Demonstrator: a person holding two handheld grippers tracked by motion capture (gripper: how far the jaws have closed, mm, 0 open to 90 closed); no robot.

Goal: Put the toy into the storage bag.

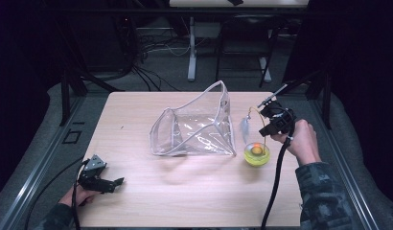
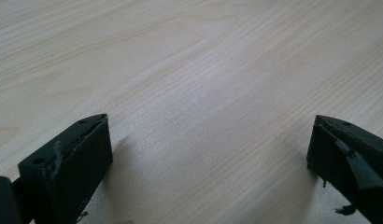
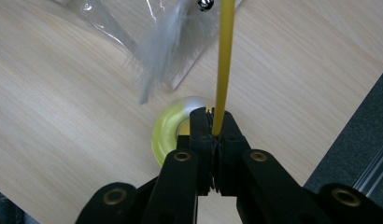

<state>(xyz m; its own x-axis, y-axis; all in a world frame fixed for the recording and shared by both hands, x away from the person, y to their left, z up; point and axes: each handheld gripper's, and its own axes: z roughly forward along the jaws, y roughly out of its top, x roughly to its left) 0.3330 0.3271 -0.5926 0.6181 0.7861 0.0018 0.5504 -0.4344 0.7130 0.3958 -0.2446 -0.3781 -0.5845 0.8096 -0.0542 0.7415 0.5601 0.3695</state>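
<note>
A clear plastic pouch (image 1: 194, 127) stands open in the middle of the wooden table (image 1: 185, 196). To its right sits a toy with a round yellow base (image 1: 257, 154), a thin yellow wand (image 1: 263, 125) and a grey feather (image 1: 244, 128). My right gripper (image 1: 267, 129) is shut on the wand just above the base. In the right gripper view the wand (image 3: 223, 60) rises from between the closed jaws of the gripper (image 3: 213, 117), with the feather (image 3: 161, 51), a small bell (image 3: 204, 4) and the base (image 3: 168, 128) beyond. My left gripper (image 1: 114, 185) rests open at the table's near left, with bare wood between its fingers (image 2: 82, 149).
Beyond the far edge of the table there are cables and the legs of a second table (image 1: 191, 52). A metal rail (image 1: 36, 167) runs along the left side. Dark carpet (image 3: 358, 135) lies past the table's right edge.
</note>
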